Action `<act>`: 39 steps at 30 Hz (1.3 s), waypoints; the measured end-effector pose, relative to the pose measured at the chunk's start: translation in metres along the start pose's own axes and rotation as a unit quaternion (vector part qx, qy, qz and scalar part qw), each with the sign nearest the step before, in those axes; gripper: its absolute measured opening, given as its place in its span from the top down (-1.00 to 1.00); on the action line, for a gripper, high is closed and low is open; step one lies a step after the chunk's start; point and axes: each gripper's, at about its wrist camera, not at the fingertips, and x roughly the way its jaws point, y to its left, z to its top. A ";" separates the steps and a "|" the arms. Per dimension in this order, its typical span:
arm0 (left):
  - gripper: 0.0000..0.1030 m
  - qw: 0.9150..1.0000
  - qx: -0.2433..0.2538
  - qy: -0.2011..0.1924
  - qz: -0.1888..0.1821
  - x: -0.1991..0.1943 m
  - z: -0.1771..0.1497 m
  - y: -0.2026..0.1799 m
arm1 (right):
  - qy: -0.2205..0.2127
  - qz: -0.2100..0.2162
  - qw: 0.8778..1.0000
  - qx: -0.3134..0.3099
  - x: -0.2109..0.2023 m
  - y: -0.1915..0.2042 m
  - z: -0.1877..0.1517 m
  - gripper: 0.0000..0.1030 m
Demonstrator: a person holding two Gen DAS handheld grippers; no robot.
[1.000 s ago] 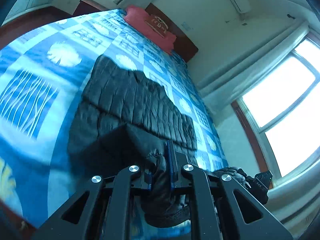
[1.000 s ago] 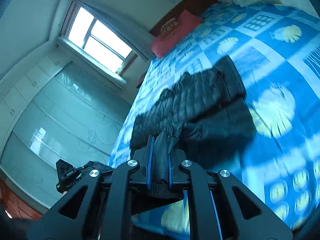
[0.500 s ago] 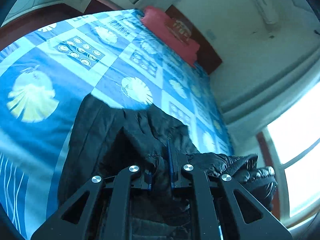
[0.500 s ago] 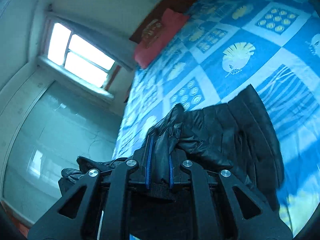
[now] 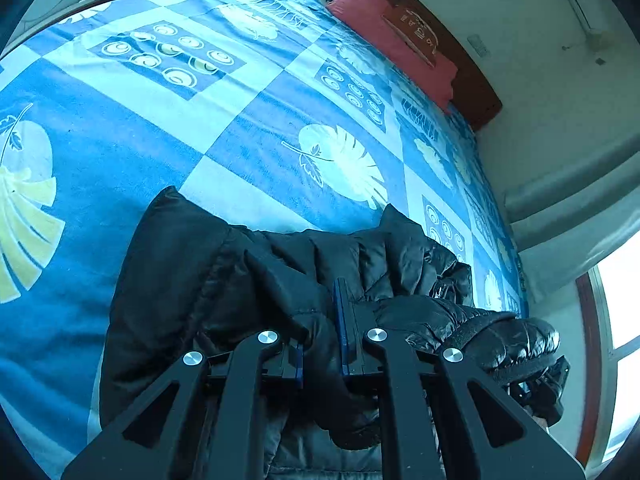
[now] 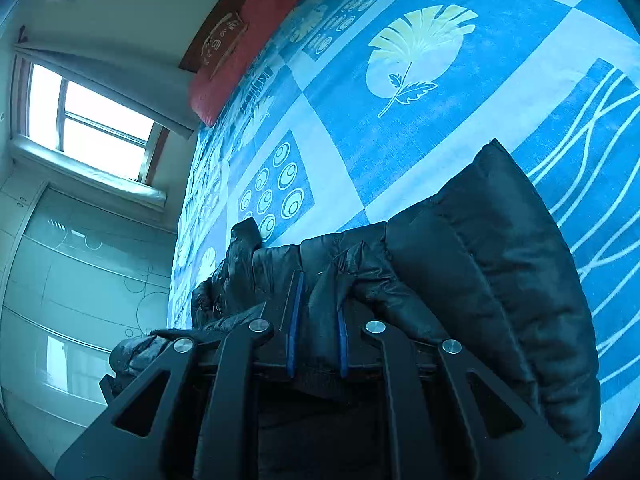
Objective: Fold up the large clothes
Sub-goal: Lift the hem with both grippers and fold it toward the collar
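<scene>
A black puffer jacket [image 5: 180, 280] lies bunched on the blue leaf-patterned bedspread [image 5: 240, 140]. My left gripper [image 5: 320, 320] is shut on a fold of its edge, with fabric filling the gap between the blue pads. In the right wrist view the same jacket [image 6: 480, 260] lies doubled over on the bedspread [image 6: 400, 140]. My right gripper [image 6: 318, 312] has a fold of jacket between its pads, and its jaws are opening. Part of the right gripper [image 5: 540, 392] shows under a shiny sleeve in the left wrist view.
A red pillow [image 5: 384, 36] rests against the dark wooden headboard [image 5: 472, 76] at the far end of the bed. A bright window [image 6: 88, 120] and pale glass wardrobe doors [image 6: 80, 280] stand beside the bed. Bare bedspread stretches beyond the jacket.
Both grippers have swept forward and down over the bed, carrying the jacket's edge onto the rest of the jacket. The jacket now sits in a shorter, doubled heap. The right pads stand slightly wider.
</scene>
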 end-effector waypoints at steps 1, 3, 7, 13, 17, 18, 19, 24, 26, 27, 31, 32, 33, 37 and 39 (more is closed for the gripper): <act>0.75 1.000 0.000 -0.001 -0.003 -0.002 0.000 -0.001 | -0.002 0.006 1.000 0.002 -0.002 0.000 0.000 0.64; 0.66 1.000 -0.007 0.002 -0.013 -0.007 0.001 -0.003 | -0.004 0.012 1.000 0.005 -0.006 0.002 0.001 0.54; 0.23 0.998 -0.031 -0.001 -0.056 -0.026 0.006 -0.007 | -0.012 0.027 1.000 0.001 -0.025 0.008 -0.001 0.31; -0.45 0.994 -0.028 -0.036 -0.097 -0.066 0.013 -0.020 | -0.039 0.033 0.998 -0.047 -0.056 0.025 -0.004 -0.29; -0.46 0.998 0.024 -0.042 -0.049 -0.064 0.020 -0.022 | -0.035 -0.022 0.993 -0.113 -0.050 0.038 0.004 -0.35; -0.46 0.998 0.028 -0.035 -0.041 -0.058 0.022 -0.019 | -0.029 -0.029 0.992 -0.121 -0.044 0.039 0.007 -0.35; -0.46 0.999 0.026 -0.027 -0.031 -0.051 0.025 -0.015 | -0.023 -0.039 0.991 -0.126 -0.037 0.039 0.012 -0.35; -0.46 1.000 0.023 0.004 -0.003 -0.016 0.035 0.001 | 0.000 -0.080 0.987 -0.138 0.003 0.034 0.029 -0.35; -0.46 0.999 0.039 0.014 0.003 -0.003 0.038 -0.001 | 0.013 -0.089 0.985 -0.147 0.016 0.032 0.031 -0.35; -0.46 0.999 0.050 0.019 0.008 0.005 0.039 -0.003 | 0.018 -0.093 0.984 -0.151 0.021 0.031 0.032 -0.35; 0.15 0.995 0.091 0.028 0.040 0.023 0.040 -0.012 | 0.038 -0.098 0.981 -0.162 0.034 0.032 0.031 0.53; 0.33 0.992 0.105 0.032 0.057 0.028 0.038 -0.015 | 0.035 -0.095 0.981 -0.163 0.033 0.033 0.031 0.65; 0.51 0.991 0.114 0.030 0.068 0.030 0.038 -0.017 | 0.028 -0.095 0.981 -0.167 0.031 0.036 0.033 0.68; 0.66 0.988 0.126 0.001 0.085 0.026 0.044 -0.026 | -0.014 -0.094 0.979 -0.182 0.025 0.047 0.041 0.75; 0.66 0.986 0.135 -0.019 0.099 0.028 0.049 -0.031 | -0.020 -0.120 0.974 -0.191 0.036 0.048 0.043 0.75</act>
